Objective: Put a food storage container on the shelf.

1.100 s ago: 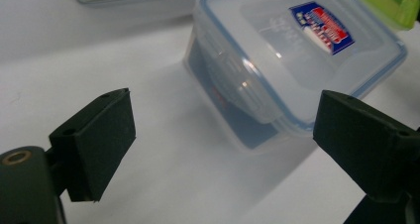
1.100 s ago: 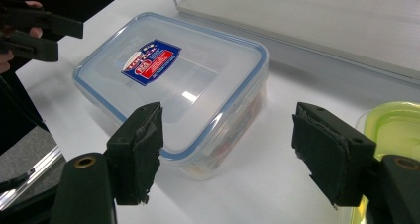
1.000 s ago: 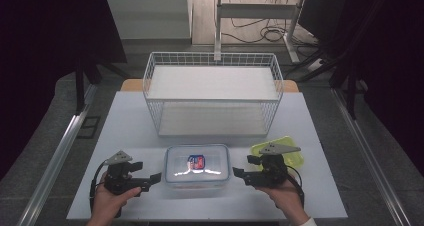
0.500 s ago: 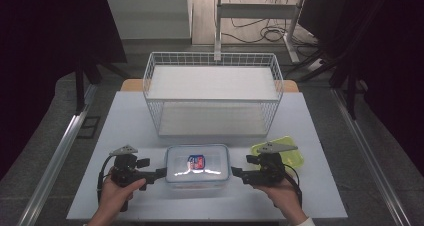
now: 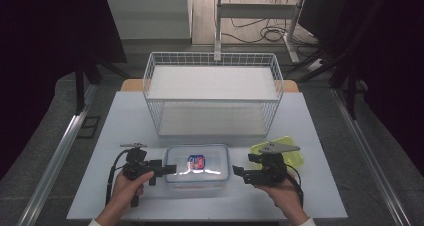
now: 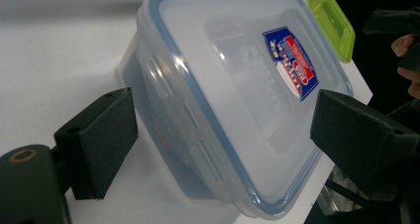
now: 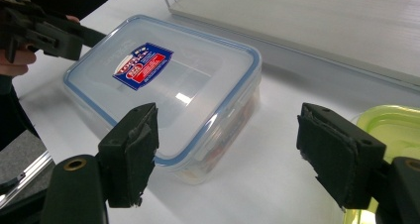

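A clear plastic container [image 5: 197,165] with a blue-rimmed lid and a red-and-blue label lies at the front middle of the white table [image 5: 125,116]. My left gripper [image 5: 164,173] is open at its left end. In the left gripper view the container [image 6: 233,100] lies between the two wide-apart jaws of the left gripper [image 6: 223,135]. My right gripper [image 5: 241,173] is open just off the container's right end. In the right gripper view the container's near corner [image 7: 198,149] reaches in between the jaws of the right gripper [image 7: 233,154], apart from both.
A white wire basket [image 5: 212,100] with a white board inside stands behind the container. A green-lidded container [image 5: 290,153] sits at the right, just behind my right gripper, and near its right jaw [image 7: 391,125]. The table's front edge is close below both hands.
My left gripper has moved right, up to the container's left end, with its jaws now around it. The right gripper has barely shifted.
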Tool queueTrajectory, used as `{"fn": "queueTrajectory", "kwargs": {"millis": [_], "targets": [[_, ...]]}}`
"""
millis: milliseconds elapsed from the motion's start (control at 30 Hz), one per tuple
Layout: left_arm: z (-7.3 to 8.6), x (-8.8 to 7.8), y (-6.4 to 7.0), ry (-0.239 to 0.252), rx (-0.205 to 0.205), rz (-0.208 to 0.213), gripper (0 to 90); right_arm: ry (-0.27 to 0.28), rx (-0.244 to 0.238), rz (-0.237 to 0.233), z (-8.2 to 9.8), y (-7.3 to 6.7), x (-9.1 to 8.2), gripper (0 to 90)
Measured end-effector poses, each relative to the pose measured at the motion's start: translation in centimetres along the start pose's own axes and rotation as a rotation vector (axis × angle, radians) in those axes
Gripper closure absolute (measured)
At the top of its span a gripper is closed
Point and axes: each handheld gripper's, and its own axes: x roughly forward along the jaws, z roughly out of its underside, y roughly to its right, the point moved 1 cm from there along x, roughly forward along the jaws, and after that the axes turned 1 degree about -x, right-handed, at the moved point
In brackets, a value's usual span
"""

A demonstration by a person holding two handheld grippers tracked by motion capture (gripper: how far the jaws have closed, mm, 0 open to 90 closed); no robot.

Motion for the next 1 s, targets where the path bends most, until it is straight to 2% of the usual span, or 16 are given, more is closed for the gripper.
{"fn": "queueTrajectory", "kwargs": {"millis": [233, 433, 500, 733, 1000], "targets": [[0.2, 1.1, 0.0, -0.045, 0.005, 0.016, 13.4, -0.005, -0.002, 0.000, 0.1, -0.1, 0.3, 24.2], [0.3, 1.3, -0.2, -0.062, 0.002, 0.038, 15.6, -0.016, 0.001, -0.003, 0.2, -0.1, 0.7, 24.2], [0.2, 1.2, -0.2, -0.055, 0.000, 0.038, 18.3, -0.021, 0.002, -0.004, 0.3, -0.1, 0.9, 24.2], [0.3, 1.2, -0.2, -0.053, 0.003, 0.039, 19.0, -0.042, 0.014, -0.013, 0.2, -0.3, 1.7, 24.2], [0.5, 1.1, 0.1, -0.035, 0.028, 0.023, 19.4, -0.070, 0.045, -0.051, -0.4, -0.1, 3.5, 23.7]]}}
